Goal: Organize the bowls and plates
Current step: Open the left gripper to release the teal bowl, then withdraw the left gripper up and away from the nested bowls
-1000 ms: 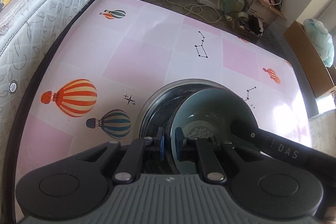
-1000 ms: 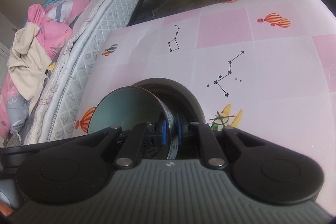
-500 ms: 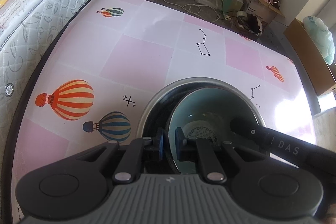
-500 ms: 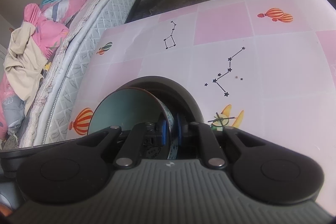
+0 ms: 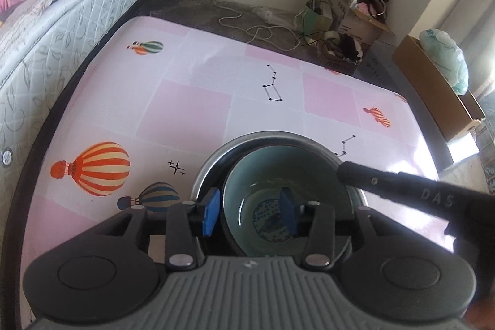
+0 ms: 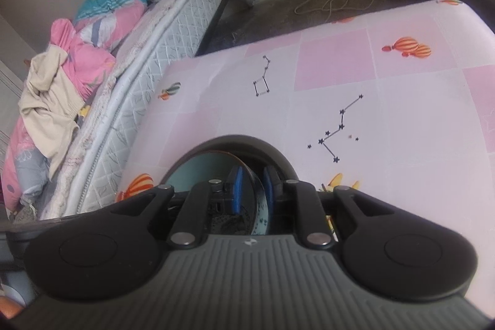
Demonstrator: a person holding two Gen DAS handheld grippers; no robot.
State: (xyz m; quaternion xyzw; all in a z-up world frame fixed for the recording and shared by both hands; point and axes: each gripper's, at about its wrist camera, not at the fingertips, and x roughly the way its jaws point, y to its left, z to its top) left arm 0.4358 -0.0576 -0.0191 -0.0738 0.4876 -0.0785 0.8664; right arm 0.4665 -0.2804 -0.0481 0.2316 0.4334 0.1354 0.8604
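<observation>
Left gripper (image 5: 250,214) has let go, jaws opening around the teal bowl (image 5: 287,200) rim, now nested in the steel bowl (image 5: 216,163); right gripper (image 6: 252,190) is opening too, pads seemingly clear, so stacking looks done.

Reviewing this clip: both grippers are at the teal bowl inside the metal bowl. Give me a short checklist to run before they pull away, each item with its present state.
1. Teal bowl nested in metal bowl: ok.
2. Left gripper releasing: ok; jaws opening, pads clear of the rim between them.
3. Right gripper releasing: not ok yet; jaws opening, only a narrow gap around the rim.
4. Teal bowl sits level: cannot tell.
5. Table around the bowls free of obstacles: ok.
</observation>
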